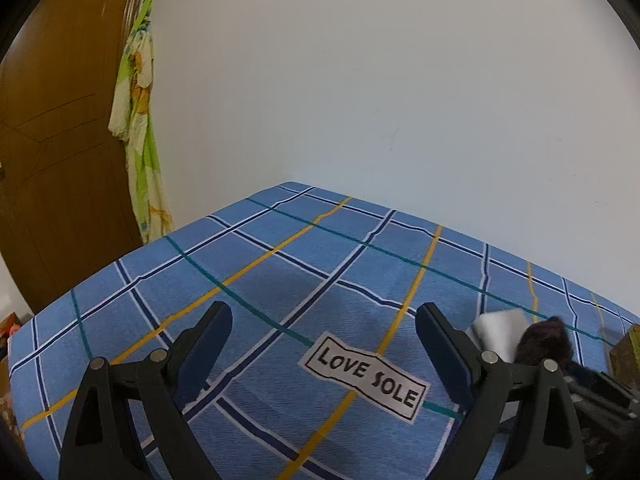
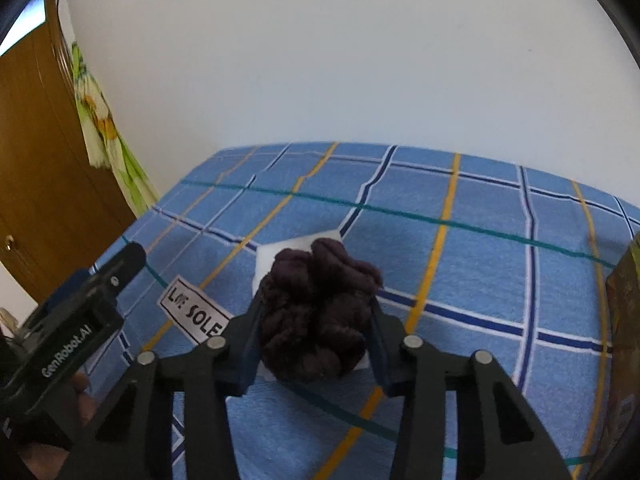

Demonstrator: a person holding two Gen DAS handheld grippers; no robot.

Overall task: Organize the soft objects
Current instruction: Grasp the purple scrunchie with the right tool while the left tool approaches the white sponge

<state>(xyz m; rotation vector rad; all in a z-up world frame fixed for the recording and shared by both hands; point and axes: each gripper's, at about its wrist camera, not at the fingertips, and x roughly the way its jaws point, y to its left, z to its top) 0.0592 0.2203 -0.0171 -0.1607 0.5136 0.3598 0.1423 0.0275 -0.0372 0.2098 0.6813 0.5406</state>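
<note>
Right wrist view: dark yarn bundle taken between the jaws on the bed.

Listed left to right. A wooden door (image 2: 36,152) and a hanging floral cloth (image 2: 100,120) are seen at the far left. The left gripper (image 1: 324,328) is held over the blue plaid bedsheet (image 2: 480,240) with its jaws spread wide and nothing between them, a "LOVE SOLE" label (image 1: 366,376) lying beneath. The right gripper (image 2: 316,312) is clenched on a dark maroon yarn bundle (image 2: 320,304), which rests on a white pad (image 2: 272,256) at mid-bed. A brownish box edge (image 2: 624,320) is noted at the far right. The pick-up step is judged to be in hand; whether the pads bite firmly cannot be told. A clean lift is called for next, with the white pad left behind.
</note>
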